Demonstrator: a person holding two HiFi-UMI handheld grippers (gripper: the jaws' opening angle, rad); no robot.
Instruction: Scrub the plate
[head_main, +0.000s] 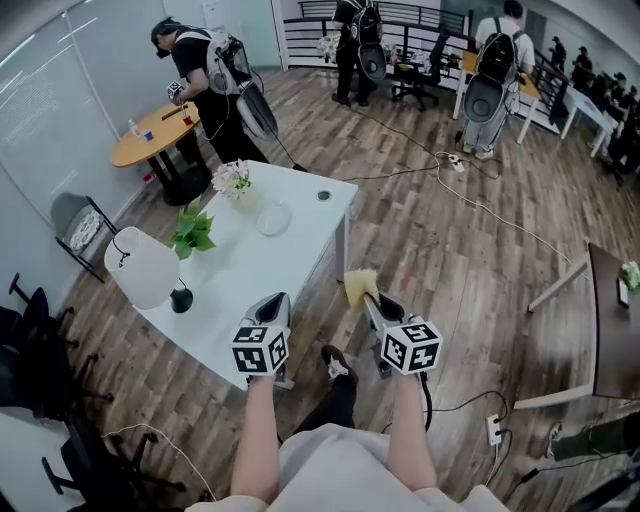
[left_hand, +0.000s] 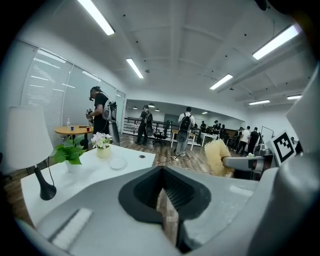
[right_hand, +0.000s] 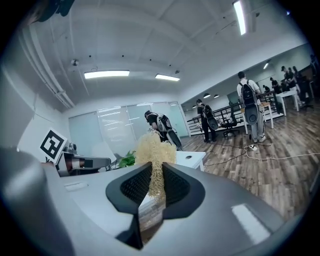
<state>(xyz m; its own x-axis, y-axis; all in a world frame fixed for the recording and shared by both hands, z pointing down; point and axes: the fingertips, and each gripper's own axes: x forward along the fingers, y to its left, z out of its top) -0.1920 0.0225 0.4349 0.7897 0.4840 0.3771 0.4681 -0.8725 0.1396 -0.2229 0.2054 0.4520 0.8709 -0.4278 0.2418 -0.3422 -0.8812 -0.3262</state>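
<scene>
Plate (head_main: 273, 218) of clear glass lay flat on the white bench (head_main: 300, 255), toward the bench's far end, with nothing touching it. On the same bench stood a small pot of pale flowers (head_main: 234, 180) at the far left corner and a leafy green plant (head_main: 193, 231) along the left edge. A white-shaded lamp (head_main: 143, 268) on a black foot stood at the near left corner. A round dark grommet (head_main: 323, 195) sat in the bench top by its far right edge.

The left tool (head_main: 276, 300) hung over the bench's near right edge, its jaws pressed together with nothing between them. The right tool (head_main: 369, 298) was just off the bench's right side, above the wooden floor (head_main: 450, 260). Its jaws were clamped on a pale yellow fibrous scrubber (head_main: 359, 286) that stuck out past the tips. Both tools were at the bench's near end, well apart from the plate at its far end. Beyond the bench's far end, other people (head_main: 495, 70) with backpack rigs stood about the room.
</scene>
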